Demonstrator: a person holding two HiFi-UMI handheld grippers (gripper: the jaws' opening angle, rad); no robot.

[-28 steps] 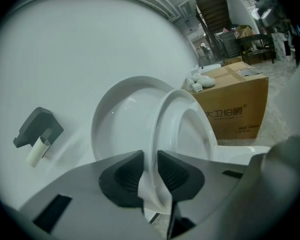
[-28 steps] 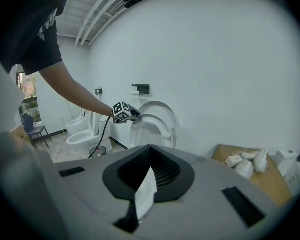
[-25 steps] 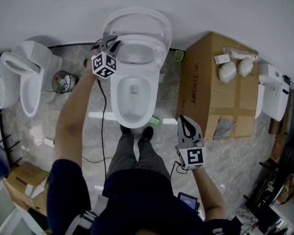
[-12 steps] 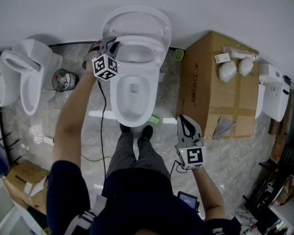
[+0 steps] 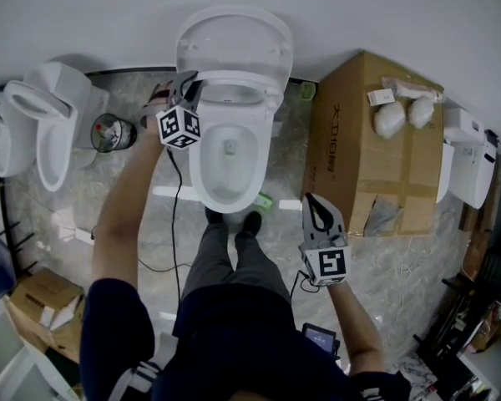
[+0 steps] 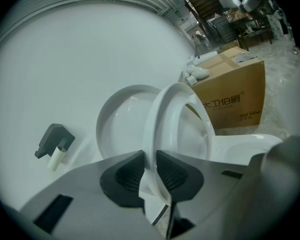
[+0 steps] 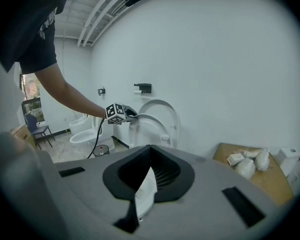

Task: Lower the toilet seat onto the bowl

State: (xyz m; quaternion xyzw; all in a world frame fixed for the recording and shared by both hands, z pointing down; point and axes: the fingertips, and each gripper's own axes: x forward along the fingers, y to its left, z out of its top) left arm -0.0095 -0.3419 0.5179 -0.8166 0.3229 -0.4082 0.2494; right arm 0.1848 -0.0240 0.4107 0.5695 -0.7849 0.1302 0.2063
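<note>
From the head view, the bowl [image 5: 196, 165] stands at the wall with its lid [image 5: 234, 40] upright behind it. The seat [image 5: 271, 90] hangs tilted between lid and bowl, not down on the rim. The left gripper [image 5: 190, 80] is at the seat's left edge, above the bowl's back left. The right gripper [image 5: 313, 203] hovers off the bowl's front right, well apart from it, jaws together and touching nothing. A box [image 5: 371, 140] stands just right of the bowl.

In the left gripper view, the left gripper [image 6: 150, 156] is clamped on the seat [image 6: 177, 114]. One pad lies on each face of the white rim, and the ring rises edge-on from the jaws. The lid [image 6: 117, 124] leans on the wall beyond the seat. The bowl [image 6: 240, 144] lies low to the right, with the box [image 6: 235, 99] past it.

In the right gripper view, the right gripper [image 7: 150, 149] has its jaws closed tip to tip with nothing held. Beyond it, the left gripper [image 7: 132, 115] grips the seat [image 7: 147, 123], which tilts forward in front of the upright lid [image 7: 167, 109]. The box [image 7: 270, 181] sits to the right.
</note>
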